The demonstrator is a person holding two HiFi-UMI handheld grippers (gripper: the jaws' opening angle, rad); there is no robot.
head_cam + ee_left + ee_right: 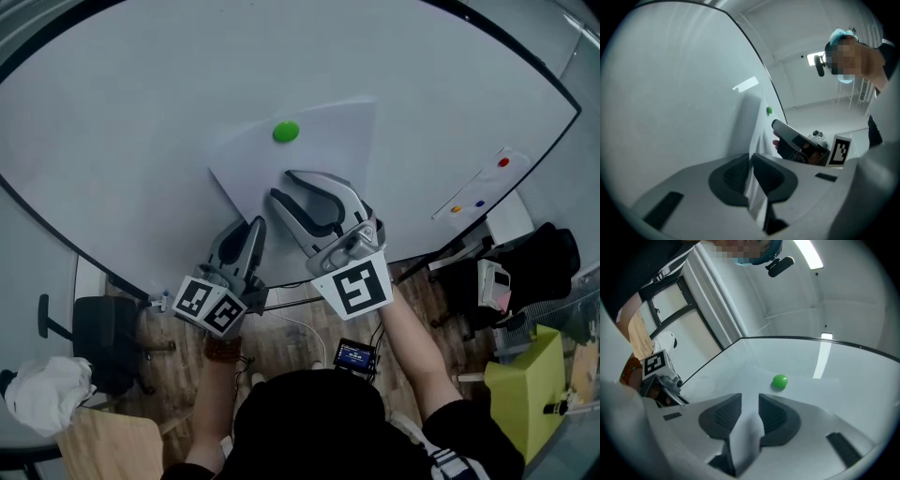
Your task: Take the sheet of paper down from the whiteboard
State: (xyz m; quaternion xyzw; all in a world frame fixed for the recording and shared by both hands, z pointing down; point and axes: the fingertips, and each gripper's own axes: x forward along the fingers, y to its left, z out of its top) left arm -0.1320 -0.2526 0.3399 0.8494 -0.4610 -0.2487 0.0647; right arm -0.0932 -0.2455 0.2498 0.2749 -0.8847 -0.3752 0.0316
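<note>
A white sheet of paper [323, 150] hangs on the whiteboard [131, 112], pinned near its top by a green magnet [286, 131]. My left gripper [255, 225] is shut on the sheet's lower left edge. In the left gripper view the paper [757, 136] runs up from between that gripper's pads [751, 161] to the magnet [769, 110]. My right gripper [281, 184] sits at the sheet's lower middle with its jaws apart. In the right gripper view a fold of paper [747, 432] lies in the gap of the right gripper [750, 401], below the magnet [780, 381].
A narrow strip of paper [478, 187] with red, blue and orange magnets hangs at the board's right. Below the board are a black chair [94, 342] at left, a dark chair [530, 258] and a yellow-green box [525, 384] at right, and cables on the wooden floor.
</note>
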